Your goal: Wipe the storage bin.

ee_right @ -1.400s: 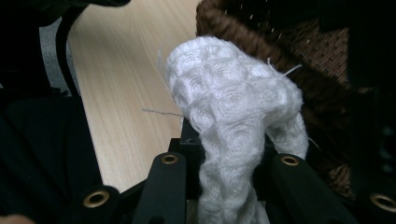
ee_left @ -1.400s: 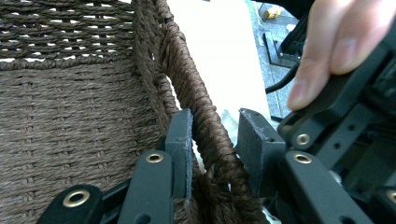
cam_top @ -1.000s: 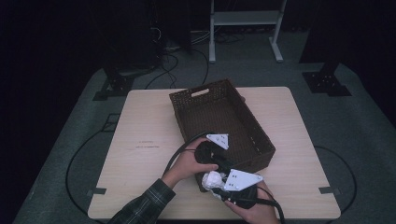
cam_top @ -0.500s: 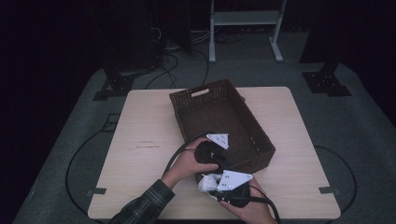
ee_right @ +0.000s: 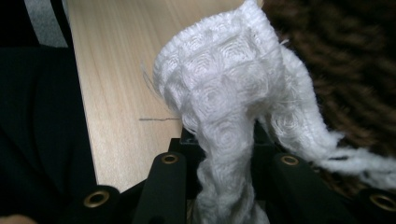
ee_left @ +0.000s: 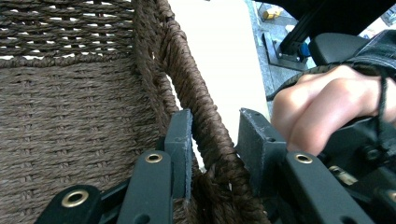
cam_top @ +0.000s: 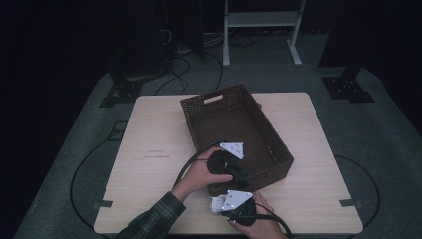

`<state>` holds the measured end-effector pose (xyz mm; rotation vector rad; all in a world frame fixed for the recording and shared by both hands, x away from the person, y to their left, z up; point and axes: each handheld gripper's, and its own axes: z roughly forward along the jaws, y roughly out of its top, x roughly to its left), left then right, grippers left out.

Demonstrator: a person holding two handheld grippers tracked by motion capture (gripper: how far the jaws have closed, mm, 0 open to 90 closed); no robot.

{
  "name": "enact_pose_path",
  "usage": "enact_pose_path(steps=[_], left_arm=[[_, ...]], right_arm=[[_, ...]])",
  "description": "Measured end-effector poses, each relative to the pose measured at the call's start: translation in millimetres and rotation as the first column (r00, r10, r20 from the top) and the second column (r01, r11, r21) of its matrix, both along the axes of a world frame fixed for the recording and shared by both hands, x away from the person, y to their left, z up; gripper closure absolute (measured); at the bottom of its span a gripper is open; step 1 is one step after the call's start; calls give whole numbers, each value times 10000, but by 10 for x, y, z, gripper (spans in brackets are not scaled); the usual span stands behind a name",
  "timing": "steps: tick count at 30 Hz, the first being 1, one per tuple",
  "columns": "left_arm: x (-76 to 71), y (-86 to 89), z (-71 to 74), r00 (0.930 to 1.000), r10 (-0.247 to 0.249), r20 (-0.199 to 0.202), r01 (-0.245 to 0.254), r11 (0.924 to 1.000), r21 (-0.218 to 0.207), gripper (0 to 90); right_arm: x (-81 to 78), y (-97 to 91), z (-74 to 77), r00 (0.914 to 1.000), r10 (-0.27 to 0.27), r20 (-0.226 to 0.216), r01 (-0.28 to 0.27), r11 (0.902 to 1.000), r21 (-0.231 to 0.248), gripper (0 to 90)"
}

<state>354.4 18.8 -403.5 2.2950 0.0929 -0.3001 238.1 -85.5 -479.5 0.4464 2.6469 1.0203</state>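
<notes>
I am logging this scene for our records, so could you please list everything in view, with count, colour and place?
Woven wicker basket: one, dark brown, rectangular, at mid-table, set at an angle.
White waffle-weave cloth: one, white, bunched at the near table edge in front of the basket.
Light wooden table: one, pale wood, centre of the grey floor.
White metal stand: one, white, on the floor behind the table.
Black cables: several, black, on the floor beyond the table.
Left hand-held gripper: one, black, jaws either side of the basket's near wall; the inner jaw touches the rim, the outer stands clear.
Right hand-held gripper: one, black, shut on the cloth.
Plaid sleeve: one, dark, bottom edge.
</notes>
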Motion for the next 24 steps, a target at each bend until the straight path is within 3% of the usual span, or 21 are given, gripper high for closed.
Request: enact_pose_path(steps=[3, 8, 17, 24], left_arm=[[3, -1, 0, 10000, 17, -8, -17, 10000, 17, 648], [7, -4, 2, 9999, 61, -94, -60, 10000, 67, 642], [15, -7, 23, 9998, 217, -29, -216, 9997, 152, 611], [18, -7, 46, 9986, 513, 152, -516, 9985, 180, 551]], right_arm=[[-20, -16, 9, 9999, -30, -153, 31, 10000, 81, 738], [-43, -212, 149, 9991, -255, -351, 284, 9960, 848, 738], [-81, -579, 251, 9932, -1092, -410, 1129, 9883, 1023, 737], [-83, -971, 255, 9781, -2054, -349, 2078, 9739, 909, 737]])
